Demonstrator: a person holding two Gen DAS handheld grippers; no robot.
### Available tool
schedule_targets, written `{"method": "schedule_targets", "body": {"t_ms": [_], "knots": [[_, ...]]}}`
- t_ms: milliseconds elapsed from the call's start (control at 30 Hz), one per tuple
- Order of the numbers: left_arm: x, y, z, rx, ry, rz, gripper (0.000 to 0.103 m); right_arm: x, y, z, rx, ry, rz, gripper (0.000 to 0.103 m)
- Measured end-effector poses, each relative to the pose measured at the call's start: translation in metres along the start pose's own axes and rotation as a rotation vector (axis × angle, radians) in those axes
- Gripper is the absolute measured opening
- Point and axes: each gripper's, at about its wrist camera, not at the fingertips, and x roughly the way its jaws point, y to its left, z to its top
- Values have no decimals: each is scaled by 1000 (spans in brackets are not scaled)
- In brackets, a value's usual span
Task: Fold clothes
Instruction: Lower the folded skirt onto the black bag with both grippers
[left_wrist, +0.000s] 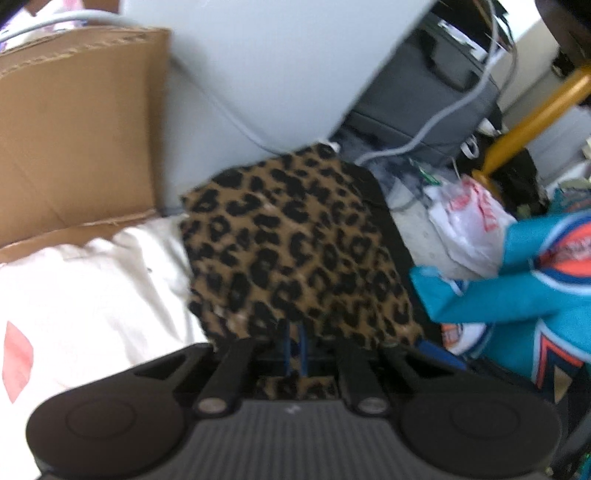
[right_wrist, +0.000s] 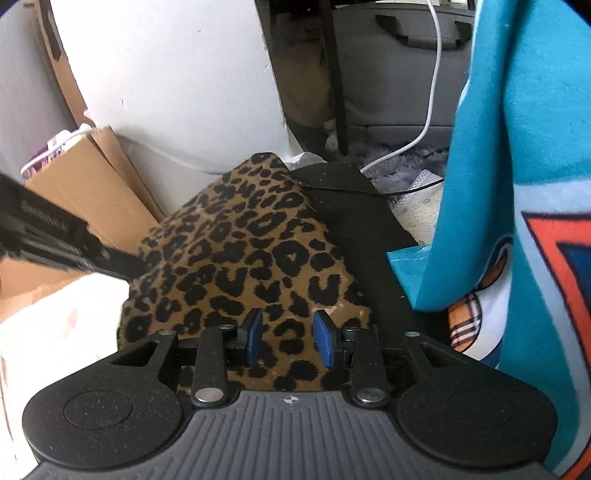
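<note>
The leopard-print garment (right_wrist: 243, 258) lies mid-frame as a compact, roughly squared shape on a black surface (right_wrist: 354, 229), so its fold looks well advanced. The left gripper (left_wrist: 293, 345) is pressed together, pinching its near edge; the right gripper (right_wrist: 288, 338) hovers spread over the cloth, gripping nothing. A teal garment (right_wrist: 517, 184) at right and a white garment (left_wrist: 92, 288) at lower left look unfolded

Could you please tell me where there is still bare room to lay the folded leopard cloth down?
Little is bare. The black surface shows a free strip between the leopard cloth and the teal garment. Left of the cloth lies a white garment, backed by cardboard. Beyond, cables, a plastic bag and a grey case crowd the floor.
</note>
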Motion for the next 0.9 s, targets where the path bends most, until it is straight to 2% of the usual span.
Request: {"method": "schedule_targets", "body": {"t_ms": [133,267,733,833,900], "knots": [[16,0,-12,1,39,17,4,3,9,-4,16,3,18,37],[24,9,-23,-9,38,17,5,11,16,-10,0,27,15,37],[16,10,-47,22,33,54,5,1,-13,-36,35,74,-61,37],[13,10,-54,22,39,58,14,-4,-13,-34,62,81,-62,37],[10,10,-59,14,44,59,28,-7,-10,-31,71,83,-52,38]]}}
